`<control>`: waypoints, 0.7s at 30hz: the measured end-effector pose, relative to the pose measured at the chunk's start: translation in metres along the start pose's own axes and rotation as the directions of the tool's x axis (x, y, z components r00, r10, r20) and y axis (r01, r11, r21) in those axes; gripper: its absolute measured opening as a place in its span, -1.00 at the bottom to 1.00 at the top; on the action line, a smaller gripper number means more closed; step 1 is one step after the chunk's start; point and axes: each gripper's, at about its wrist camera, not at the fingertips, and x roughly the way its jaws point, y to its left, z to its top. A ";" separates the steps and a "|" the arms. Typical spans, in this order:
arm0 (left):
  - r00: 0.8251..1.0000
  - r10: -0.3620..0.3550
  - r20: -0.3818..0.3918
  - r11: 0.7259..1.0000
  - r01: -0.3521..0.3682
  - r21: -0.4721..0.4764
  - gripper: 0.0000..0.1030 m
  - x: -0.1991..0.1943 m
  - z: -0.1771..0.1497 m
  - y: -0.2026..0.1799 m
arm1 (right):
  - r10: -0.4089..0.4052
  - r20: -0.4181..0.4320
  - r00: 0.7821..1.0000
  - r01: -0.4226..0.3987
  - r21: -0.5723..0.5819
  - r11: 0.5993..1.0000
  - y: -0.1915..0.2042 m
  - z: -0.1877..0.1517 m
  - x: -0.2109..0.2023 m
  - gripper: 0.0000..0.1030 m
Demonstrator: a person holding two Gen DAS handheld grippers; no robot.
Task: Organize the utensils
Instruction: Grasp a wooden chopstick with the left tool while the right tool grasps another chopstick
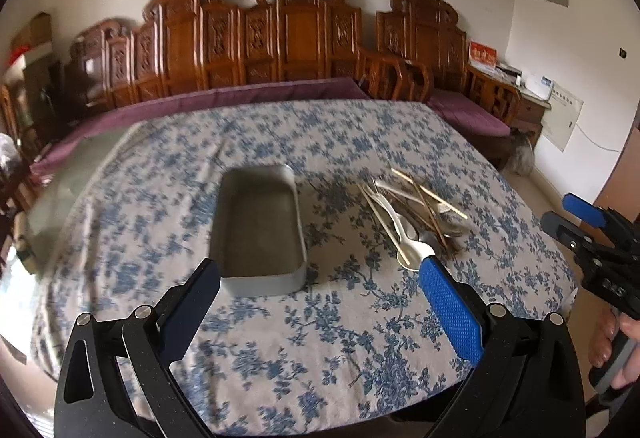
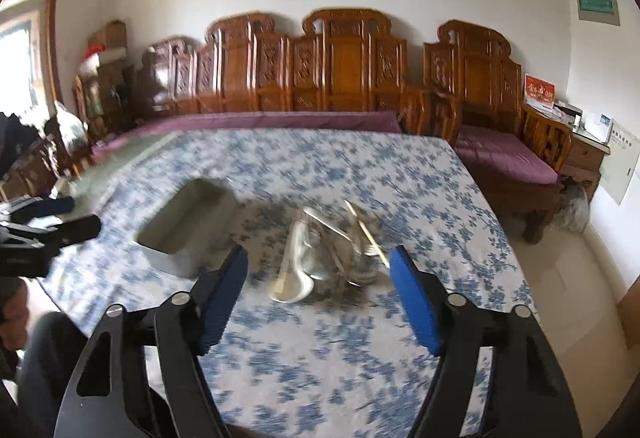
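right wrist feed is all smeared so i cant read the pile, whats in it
Observer: The left wrist view shows white spoons with thin chopsticks crossed over them.
Operator: tray empty? i only see part of it
Observer: Yes, the whole floor of the grey tray is bare.
Operator: left claw got anything
Observer: No, the left claw is open, with nothing between its fingers.

Carved wooden bench behind floral tablecloth.
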 end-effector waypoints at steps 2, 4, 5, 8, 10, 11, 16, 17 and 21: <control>1.000 -0.007 -0.021 1.000 0.007 0.012 0.88 0.014 0.001 -0.004 | -0.006 -0.032 0.999 0.005 -0.016 1.000 -0.008 -0.002 0.019 0.39; 0.999 -0.011 -0.036 0.999 0.012 0.034 0.88 0.026 0.001 -0.010 | -0.027 -0.058 0.998 0.025 -0.029 0.999 -0.016 -0.006 0.034 0.38; 0.999 -0.013 -0.048 0.999 0.016 0.049 0.88 0.034 0.002 -0.014 | -0.034 -0.068 0.997 0.031 -0.035 0.999 -0.020 -0.007 0.041 0.38; 0.996 -0.033 -0.077 0.997 0.038 0.061 0.87 0.051 0.004 -0.021 | -0.040 -0.095 0.995 0.037 -0.035 0.999 -0.031 -0.012 0.061 0.38; 0.994 -0.045 -0.104 0.997 0.052 0.064 0.87 0.068 0.005 -0.027 | -0.045 -0.115 0.992 0.041 -0.038 0.998 -0.038 -0.015 0.075 0.37; 0.992 -0.048 -0.118 0.996 0.056 0.065 0.83 0.076 0.005 -0.030 | -0.048 -0.124 0.991 0.043 -0.042 0.998 -0.041 -0.017 0.081 0.32; 0.982 -0.067 -0.178 0.994 0.082 0.078 0.68 0.114 0.003 -0.047 | -0.024 -0.199 0.980 0.022 -0.013 1.000 -0.061 -0.027 0.124 0.11; 0.978 -0.080 -0.191 0.993 0.096 0.075 0.60 0.122 0.002 -0.051 | -0.023 -0.207 0.978 0.021 -0.008 1.000 -0.064 -0.028 0.128 0.10; 0.964 -0.104 -0.244 0.992 0.119 0.047 0.47 0.153 0.001 -0.062 | -0.008 -0.230 0.973 0.014 0.028 1.000 -0.074 -0.030 0.141 0.10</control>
